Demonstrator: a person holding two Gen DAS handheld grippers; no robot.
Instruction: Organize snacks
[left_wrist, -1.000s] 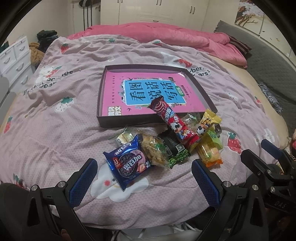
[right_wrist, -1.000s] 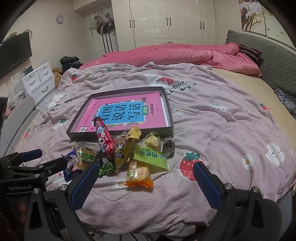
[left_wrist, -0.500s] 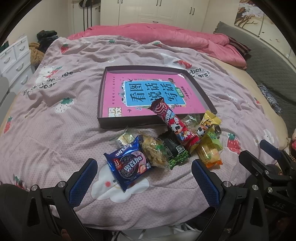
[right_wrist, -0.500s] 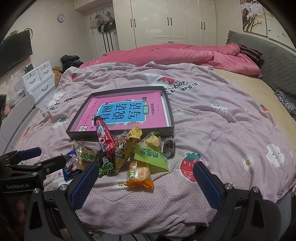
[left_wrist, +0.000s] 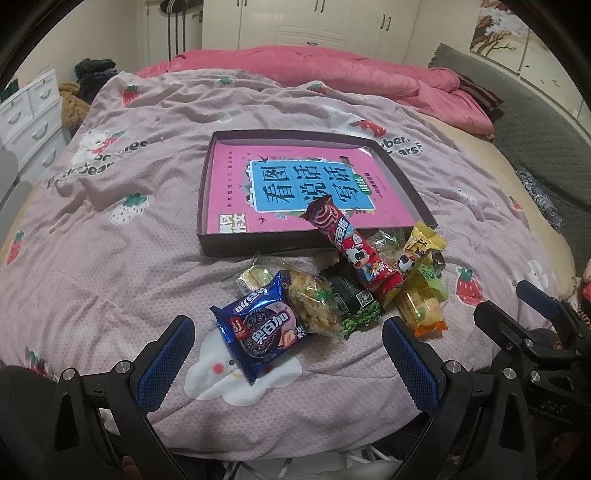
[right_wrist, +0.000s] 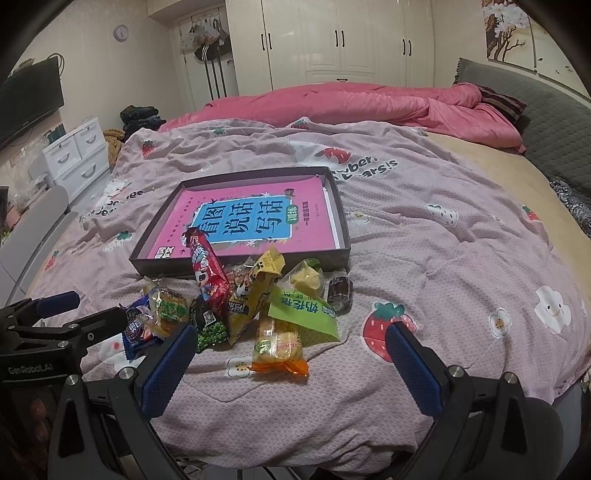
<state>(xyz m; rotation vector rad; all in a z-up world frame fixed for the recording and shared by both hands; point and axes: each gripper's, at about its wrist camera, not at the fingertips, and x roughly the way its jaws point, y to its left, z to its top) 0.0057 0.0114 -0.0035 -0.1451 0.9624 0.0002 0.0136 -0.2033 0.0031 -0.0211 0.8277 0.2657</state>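
Left wrist view shows the left gripper (left_wrist: 288, 350) spread wide with nothing between its blue pads, hanging over the near edge of the bed (left_wrist: 110, 258). Just ahead of it lies a blue cookie pack (left_wrist: 264, 330), touching a clear bag of yellowish snacks (left_wrist: 312, 302) and a green pea packet (left_wrist: 356, 314). A red candy bar (left_wrist: 349, 245) leans with its top end over the near wall of a shallow dark box (left_wrist: 258, 245), which holds a pink book (left_wrist: 295, 188). Right wrist view shows the right gripper (right_wrist: 290, 363) likewise wide apart and holding nothing, near the bed's near edge. Before it sit an orange-ended cake packet (right_wrist: 279, 345), a green wrapper (right_wrist: 304, 310), a yellow cow-printed pack (right_wrist: 258, 291) and a small dark wrapped sweet (right_wrist: 339, 290), all heaped just outside the box's near wall.
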